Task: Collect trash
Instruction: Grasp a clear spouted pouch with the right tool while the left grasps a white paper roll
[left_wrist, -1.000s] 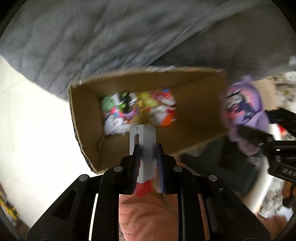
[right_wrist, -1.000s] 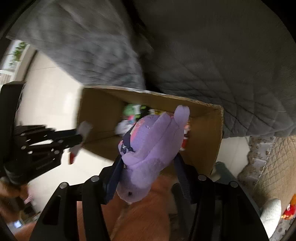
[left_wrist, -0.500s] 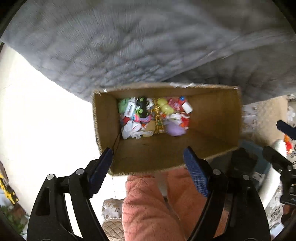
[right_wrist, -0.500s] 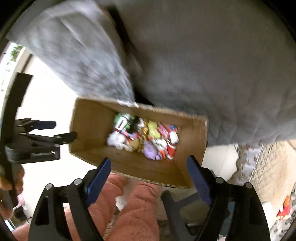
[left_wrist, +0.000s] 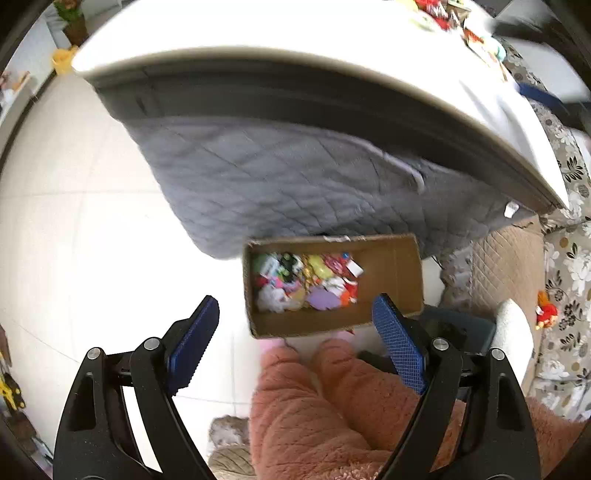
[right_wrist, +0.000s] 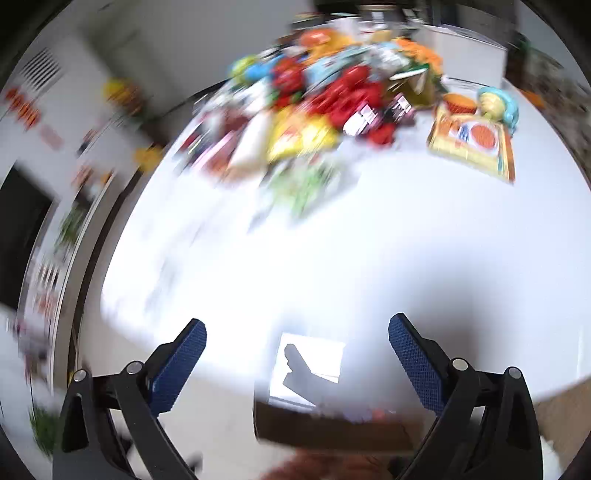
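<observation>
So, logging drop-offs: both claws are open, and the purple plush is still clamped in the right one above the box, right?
Not quite. The right claw is open and holds nothing, as the right wrist view shows. The purple plush lies inside the cardboard box, seen in the left wrist view. The left claw is open too.

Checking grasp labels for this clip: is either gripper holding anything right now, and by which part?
Nothing is held. The left gripper and the right gripper both stand open with nothing between their pads.
</observation>
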